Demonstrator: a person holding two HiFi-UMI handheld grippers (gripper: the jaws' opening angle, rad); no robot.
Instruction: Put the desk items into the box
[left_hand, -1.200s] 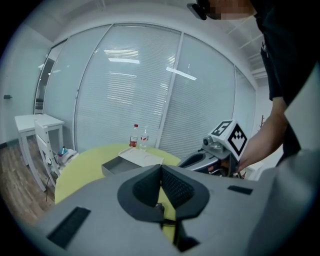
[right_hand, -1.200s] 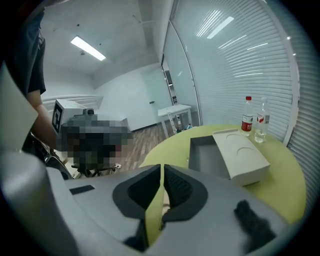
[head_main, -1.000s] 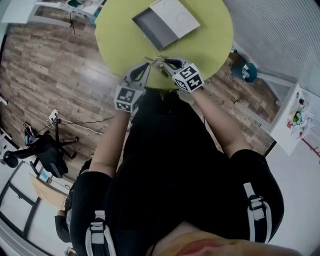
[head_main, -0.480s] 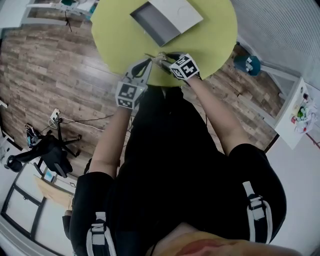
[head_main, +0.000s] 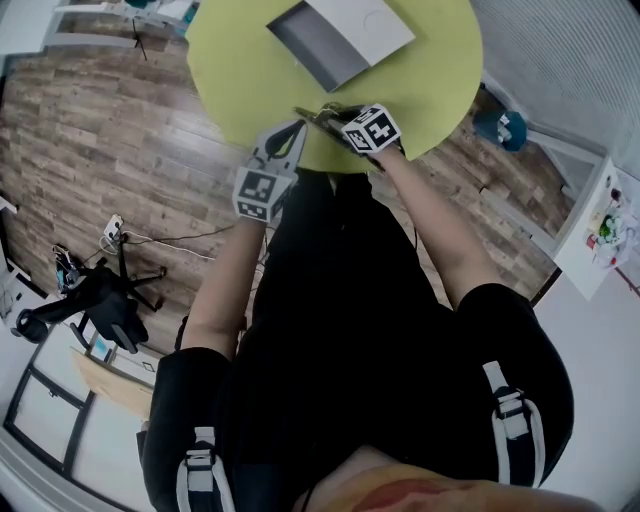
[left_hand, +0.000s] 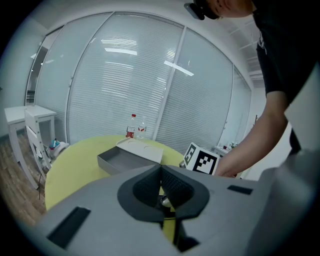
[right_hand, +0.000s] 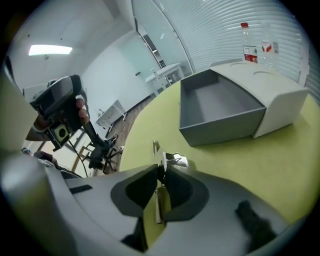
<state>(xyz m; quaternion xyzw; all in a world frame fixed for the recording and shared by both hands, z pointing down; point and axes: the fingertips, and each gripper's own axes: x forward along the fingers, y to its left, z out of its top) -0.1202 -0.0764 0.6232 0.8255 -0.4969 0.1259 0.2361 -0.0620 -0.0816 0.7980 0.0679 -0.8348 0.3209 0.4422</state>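
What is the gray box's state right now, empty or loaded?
Empty: the gray box shows only a bare floor and walls in the head and right gripper views.

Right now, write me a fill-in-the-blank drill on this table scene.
1. The grey box is ___ inside.
2. Behind the box stand two ___.
3. The metal clip is ___ the box, on the table.

Missing words: empty; bottles; outside.
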